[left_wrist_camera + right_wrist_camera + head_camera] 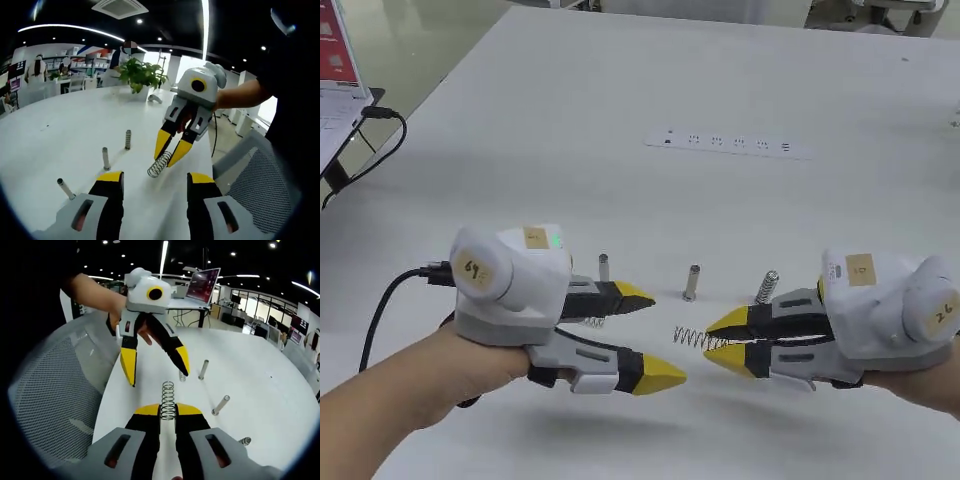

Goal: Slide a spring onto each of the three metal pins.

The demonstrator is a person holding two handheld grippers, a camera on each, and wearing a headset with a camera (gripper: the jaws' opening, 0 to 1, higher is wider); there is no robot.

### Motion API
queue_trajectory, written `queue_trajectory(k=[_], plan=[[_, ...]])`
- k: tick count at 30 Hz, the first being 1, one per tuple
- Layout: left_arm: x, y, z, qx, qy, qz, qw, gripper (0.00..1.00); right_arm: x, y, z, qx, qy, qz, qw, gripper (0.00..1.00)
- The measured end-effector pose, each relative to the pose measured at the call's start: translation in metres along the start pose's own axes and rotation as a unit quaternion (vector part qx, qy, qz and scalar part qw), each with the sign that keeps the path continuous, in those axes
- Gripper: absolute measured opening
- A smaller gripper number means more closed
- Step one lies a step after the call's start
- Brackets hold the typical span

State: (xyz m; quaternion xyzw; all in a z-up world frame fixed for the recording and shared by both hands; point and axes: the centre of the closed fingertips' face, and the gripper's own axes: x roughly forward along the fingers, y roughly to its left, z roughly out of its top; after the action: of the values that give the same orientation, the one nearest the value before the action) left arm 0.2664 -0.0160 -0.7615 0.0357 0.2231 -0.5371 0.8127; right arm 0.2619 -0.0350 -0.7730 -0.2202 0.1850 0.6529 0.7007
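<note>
Tan stickers (pixel 475 270) read "69" on the left gripper (pixel 660 336) and, less clearly, "26" on the right gripper (pixel 715 343). Right jaws pinch a thin silvery spring (pixel 692 338), held level over the table (pixel 620 120); left jaws gape wide. Three upright pins (pixel 692 282) stand just behind.

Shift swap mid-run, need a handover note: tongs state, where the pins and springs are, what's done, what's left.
Left tongs: open, empty, above the table.
Right tongs: shut on one end of the held spring, which lies roughly level and points toward the left tongs.
Pins: three stand upright in a row. The sprung pin, nearest the right tongs, already carries a spring. The middle pin and left-end pin are bare.
What looks like a loose spring lies on the table behind the left tongs.
Done: one of three. Left: two pins, starting with the held spring.
</note>
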Motion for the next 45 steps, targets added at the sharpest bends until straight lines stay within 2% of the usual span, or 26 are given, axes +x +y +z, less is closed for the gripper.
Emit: queue_trajectory(k=[7,12,22,26,37,45], plan=[[0.009,-0.008,0.005,0.010,-0.006,-0.025,0.9996,0.31,-0.004,0.004,0.003,-0.015,-0.010,0.021,0.9996,0.08],[0.012,-0.011,0.006,0.016,-0.005,-0.033,0.9993,0.25,-0.007,0.005,0.009,-0.026,-0.015,0.032,0.9990,0.08],[0.015,-0.016,0.010,0.026,-0.015,-0.045,0.9986,0.06,-0.009,0.009,0.014,-0.031,-0.021,0.046,0.9982,0.08],[0.015,-0.016,0.011,0.027,-0.014,-0.043,0.9986,0.06,-0.009,0.008,0.014,-0.031,-0.021,0.047,0.9982,0.08],[0.013,-0.022,0.014,0.062,-0.015,-0.052,0.9966,0.03,-0.012,0.010,0.015,-0.029,-0.020,0.053,0.9980,0.08],[0.013,-0.026,0.013,0.070,-0.013,-0.055,0.9959,0.02,-0.014,0.012,0.014,-0.018,-0.018,0.053,0.9983,0.08]])
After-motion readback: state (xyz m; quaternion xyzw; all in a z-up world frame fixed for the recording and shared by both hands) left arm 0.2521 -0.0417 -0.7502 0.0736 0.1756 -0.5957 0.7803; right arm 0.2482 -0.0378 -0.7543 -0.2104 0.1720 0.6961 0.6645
